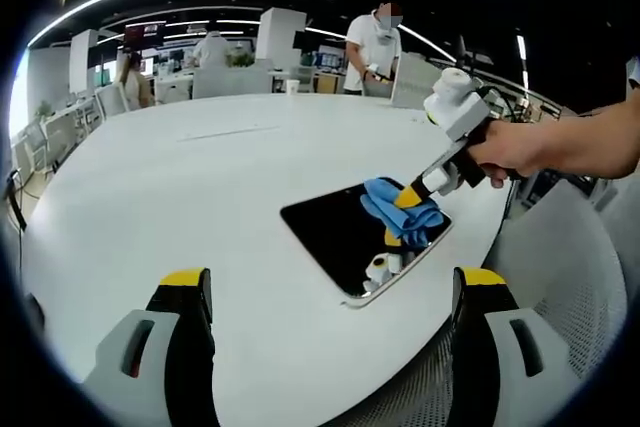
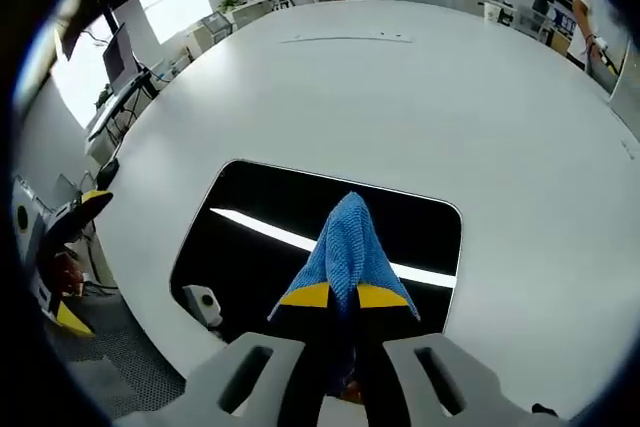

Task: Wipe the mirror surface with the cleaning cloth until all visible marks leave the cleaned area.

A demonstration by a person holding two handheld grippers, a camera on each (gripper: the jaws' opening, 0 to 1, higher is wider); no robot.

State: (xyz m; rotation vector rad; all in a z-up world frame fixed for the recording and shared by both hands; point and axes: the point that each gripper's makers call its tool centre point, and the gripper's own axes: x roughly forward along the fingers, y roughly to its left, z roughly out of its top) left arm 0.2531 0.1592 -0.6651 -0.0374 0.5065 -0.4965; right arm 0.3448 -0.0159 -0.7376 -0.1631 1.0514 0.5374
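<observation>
Right gripper view: right gripper (image 2: 343,296) is clenched on the blue cloth (image 2: 348,237), jaws together with the fabric bunched between the yellow tips and a fold sticking forward past them. The cloth sits on the mirror (image 2: 250,247), a dark rounded rectangle lying flat on the white table (image 2: 400,97). Ahead of the tips lies a broad stretch of glass; to their left and right, more glass showing a reflected ceiling light strip. I cannot make out any marks on the glass.

Left gripper view: left gripper (image 1: 335,292) is released, jaws wide apart, holding nothing, hovering over the table with the mirror (image 1: 330,227) ahead and to its right. The right gripper (image 1: 420,197) enters from the right, held by a hand (image 1: 515,147), pressing the cloth (image 1: 400,209) onto the mirror's far-right part.

Judgement, wiping step under way. To do it well:
- keep the cloth fold flat under the tips so yellow plastic does not drag on glass;
- work in overlapping passes away from the tips towards the far edge, then shift sideways;
- the mirror lies near the table edge and looks free to slide, so light pressure; the left gripper could steady a corner.
</observation>
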